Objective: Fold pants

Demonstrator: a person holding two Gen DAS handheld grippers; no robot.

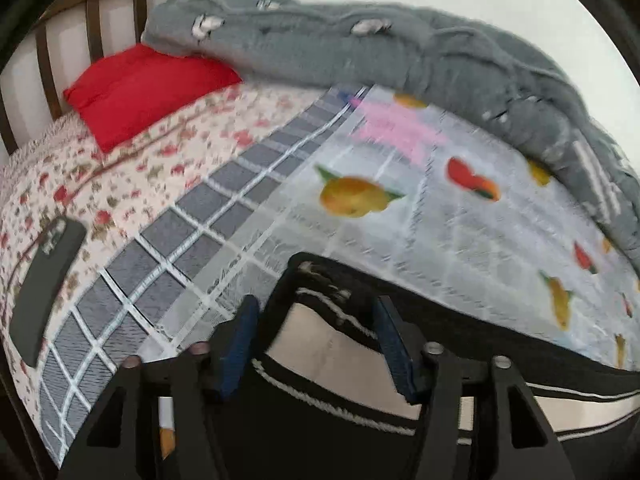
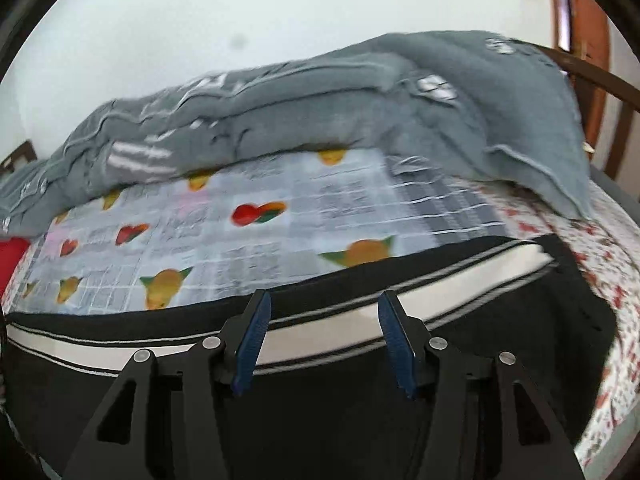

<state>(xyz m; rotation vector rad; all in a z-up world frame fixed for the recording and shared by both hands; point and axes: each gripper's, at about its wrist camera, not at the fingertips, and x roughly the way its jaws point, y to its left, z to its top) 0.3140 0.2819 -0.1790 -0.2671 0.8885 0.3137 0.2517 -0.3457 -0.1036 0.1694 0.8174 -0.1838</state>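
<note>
Black pants (image 1: 520, 344) with a pale side stripe edged in white lie along the near edge of the bed. In the left wrist view one end of the pants (image 1: 320, 276) rises between the blue pads of my left gripper (image 1: 316, 304); the pads stand apart and I see no pinch on the cloth. In the right wrist view the pants (image 2: 520, 320) stretch across the frame, stripe facing up. My right gripper (image 2: 324, 296) hovers over the stripe with its jaws open and nothing between them.
A fruit-print checked cloth (image 1: 440, 220) covers the bed beneath the pants, over a floral sheet (image 1: 132, 168). A bulky grey blanket (image 1: 360, 48) lies along the far side. A red pillow (image 1: 148, 88) rests by the wooden headboard (image 1: 92, 24). A dark flat phone-like object (image 1: 44, 280) lies at the left.
</note>
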